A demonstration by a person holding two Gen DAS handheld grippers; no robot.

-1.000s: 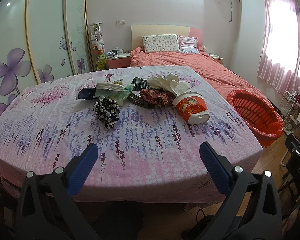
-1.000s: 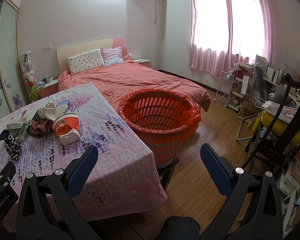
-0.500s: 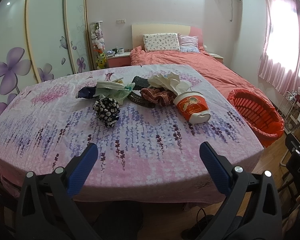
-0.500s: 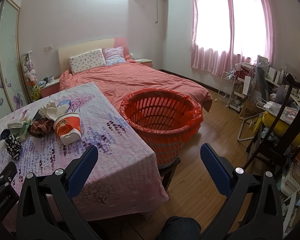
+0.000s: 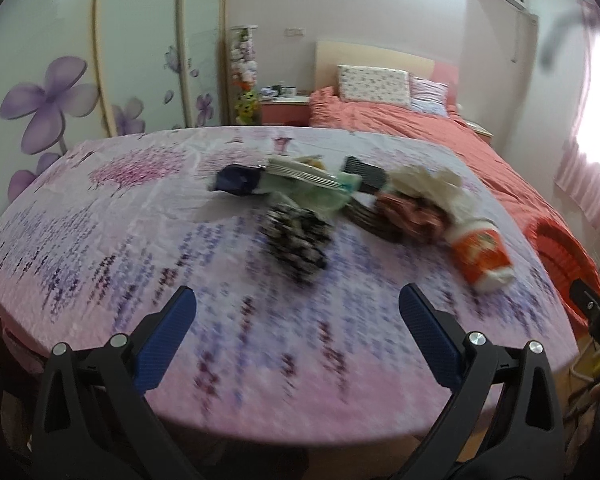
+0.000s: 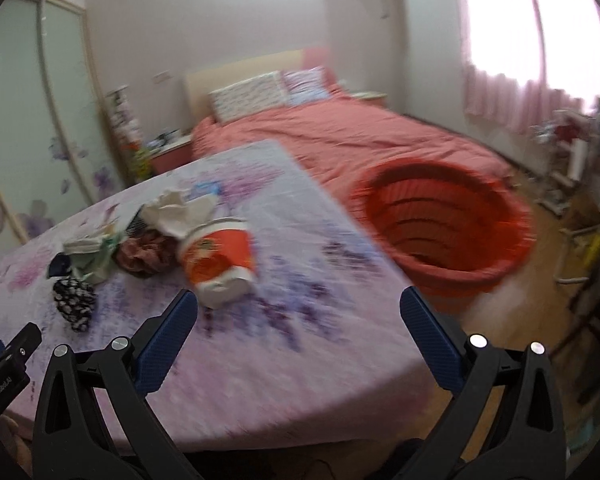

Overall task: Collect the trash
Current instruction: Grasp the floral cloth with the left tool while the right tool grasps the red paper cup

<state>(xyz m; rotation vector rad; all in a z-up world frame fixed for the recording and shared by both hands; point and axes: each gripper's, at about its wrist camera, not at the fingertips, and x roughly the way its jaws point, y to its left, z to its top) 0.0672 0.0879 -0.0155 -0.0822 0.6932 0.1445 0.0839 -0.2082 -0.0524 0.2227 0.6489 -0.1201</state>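
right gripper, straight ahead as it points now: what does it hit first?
Probably the tablecloth: the open right gripper aims over the table's right part, between the red paper cup and the red basket. Blur makes depth unsure.

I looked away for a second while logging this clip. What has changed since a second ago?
Both claws have moved forward toward the table; the trash pile looms larger and both views are motion-blurred. The left claw now faces the black-and-white bundle, the right claw the red cup. Nothing has been gripped: both stay open and empty. The pile and the red basket lie where they were.
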